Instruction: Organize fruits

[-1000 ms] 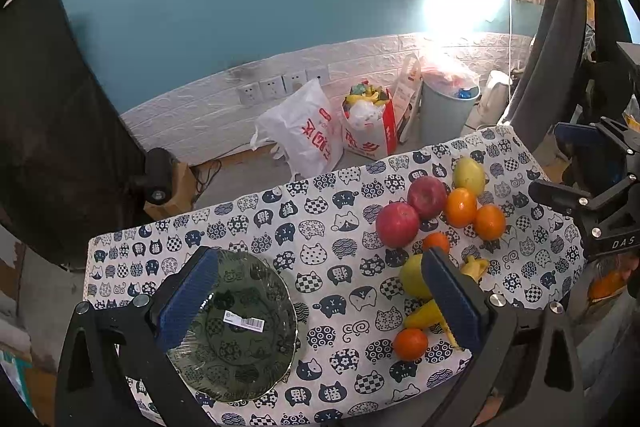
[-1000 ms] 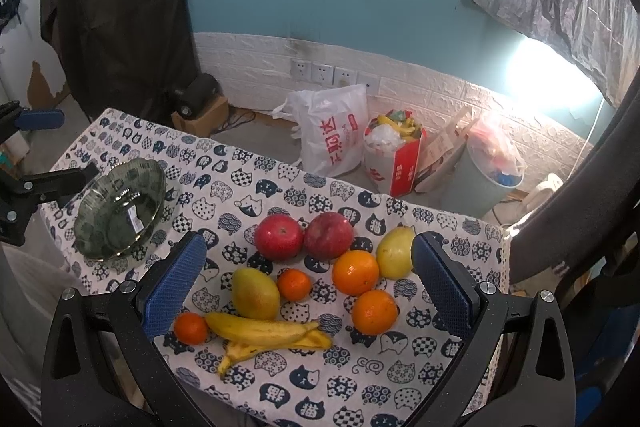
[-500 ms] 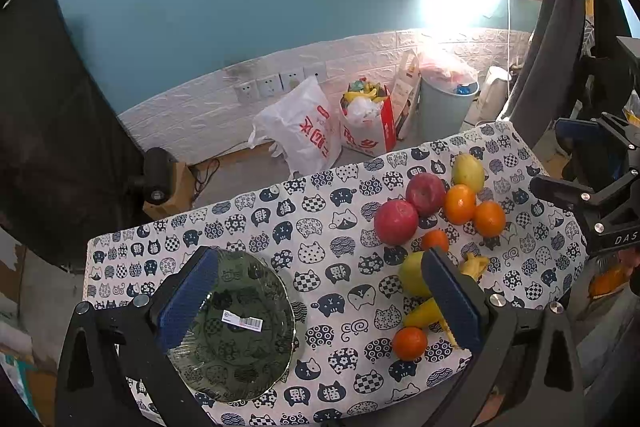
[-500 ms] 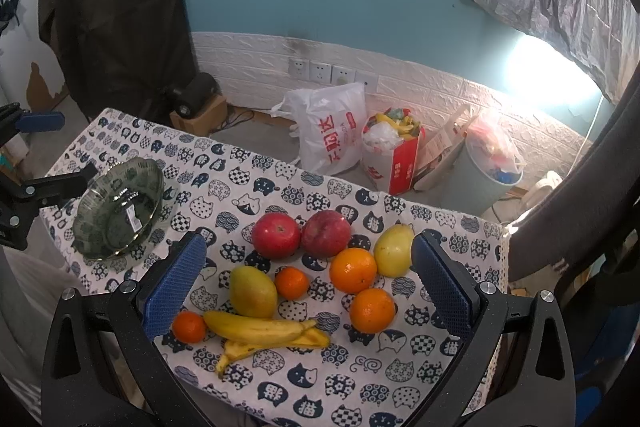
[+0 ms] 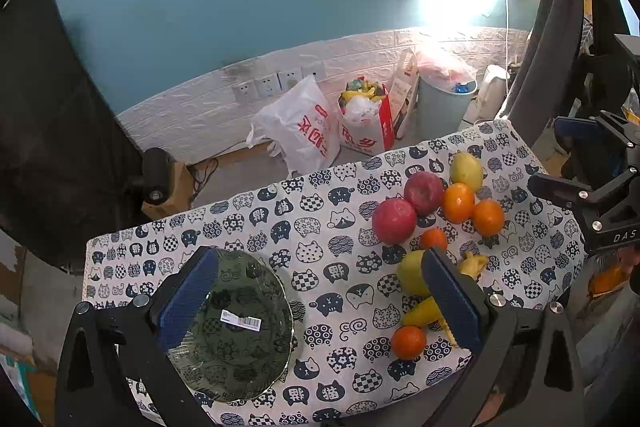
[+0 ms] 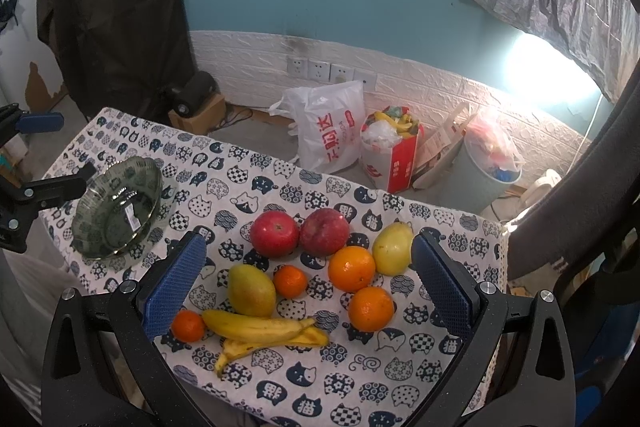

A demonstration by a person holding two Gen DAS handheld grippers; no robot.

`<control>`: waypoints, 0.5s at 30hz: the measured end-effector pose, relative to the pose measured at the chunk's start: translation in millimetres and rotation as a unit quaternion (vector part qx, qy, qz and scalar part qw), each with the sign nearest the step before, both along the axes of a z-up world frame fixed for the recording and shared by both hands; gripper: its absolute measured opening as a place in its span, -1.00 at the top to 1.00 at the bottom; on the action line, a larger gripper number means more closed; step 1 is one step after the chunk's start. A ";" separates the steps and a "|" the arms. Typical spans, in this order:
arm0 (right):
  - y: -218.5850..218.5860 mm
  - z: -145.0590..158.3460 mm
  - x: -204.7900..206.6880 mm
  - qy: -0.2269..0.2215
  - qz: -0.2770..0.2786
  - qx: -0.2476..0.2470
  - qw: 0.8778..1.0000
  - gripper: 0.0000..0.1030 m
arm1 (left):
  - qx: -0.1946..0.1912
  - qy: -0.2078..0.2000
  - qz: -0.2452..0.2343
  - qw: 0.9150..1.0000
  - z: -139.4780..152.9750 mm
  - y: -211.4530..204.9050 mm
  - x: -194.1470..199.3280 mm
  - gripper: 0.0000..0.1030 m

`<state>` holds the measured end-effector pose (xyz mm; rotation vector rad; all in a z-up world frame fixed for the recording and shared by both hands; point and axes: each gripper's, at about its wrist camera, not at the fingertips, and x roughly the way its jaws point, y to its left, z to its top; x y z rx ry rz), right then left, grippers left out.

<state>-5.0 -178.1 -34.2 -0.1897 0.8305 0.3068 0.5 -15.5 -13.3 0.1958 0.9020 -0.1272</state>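
Observation:
A green glass bowl point(image 5: 236, 327) point(image 6: 118, 207) sits at the left end of a table with a cat-print cloth point(image 5: 320, 227). Fruit lies in a cluster at the right end: two red apples point(image 6: 275, 233), several oranges point(image 6: 352, 268), two yellow-green mangoes point(image 6: 251, 290) and two bananas point(image 6: 256, 327). My left gripper point(image 5: 320, 299) is open and empty above the table's front, its left finger over the bowl. My right gripper point(image 6: 308, 287) is open and empty, hovering above the fruit cluster.
Beyond the table's far edge stand a white plastic bag point(image 6: 332, 127), a red box of rubbish point(image 6: 390, 155) and a grey bin point(image 6: 480, 171) on the floor by the wall. A dark garment point(image 5: 560, 27) hangs at the right.
Both grippers have drifted slightly; the table and fruit sit a little lower and nearer in the views. Nothing was taken hold of or moved.

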 end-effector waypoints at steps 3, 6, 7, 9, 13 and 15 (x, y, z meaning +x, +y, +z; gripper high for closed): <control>-1.4 -0.8 -0.3 0.000 -0.001 -0.001 1.000 -0.95 | 0.000 0.002 0.000 1.000 -0.1 -0.4 0.0 -0.99; -1.6 -0.8 -0.4 0.000 -0.001 -0.001 1.000 -0.95 | 0.000 0.005 -0.001 1.000 -0.7 -1.1 -0.5 -0.99; -1.2 -0.6 0.0 0.001 -0.001 -0.001 1.000 -0.95 | 0.000 0.006 -0.001 1.000 0.3 -1.8 1.5 -0.99; -3.4 -1.5 0.0 0.001 -0.001 -0.001 1.000 -0.95 | 0.001 0.007 -0.002 1.000 0.4 -2.0 2.2 -0.99; -4.9 -3.0 0.6 0.004 -0.002 -0.003 1.000 -0.95 | 0.001 0.007 -0.002 1.000 0.0 -1.9 1.6 -0.99; -5.5 -3.8 0.3 0.004 -0.003 -0.003 1.000 -0.95 | 0.001 0.008 -0.003 1.000 0.0 -2.9 2.4 -0.99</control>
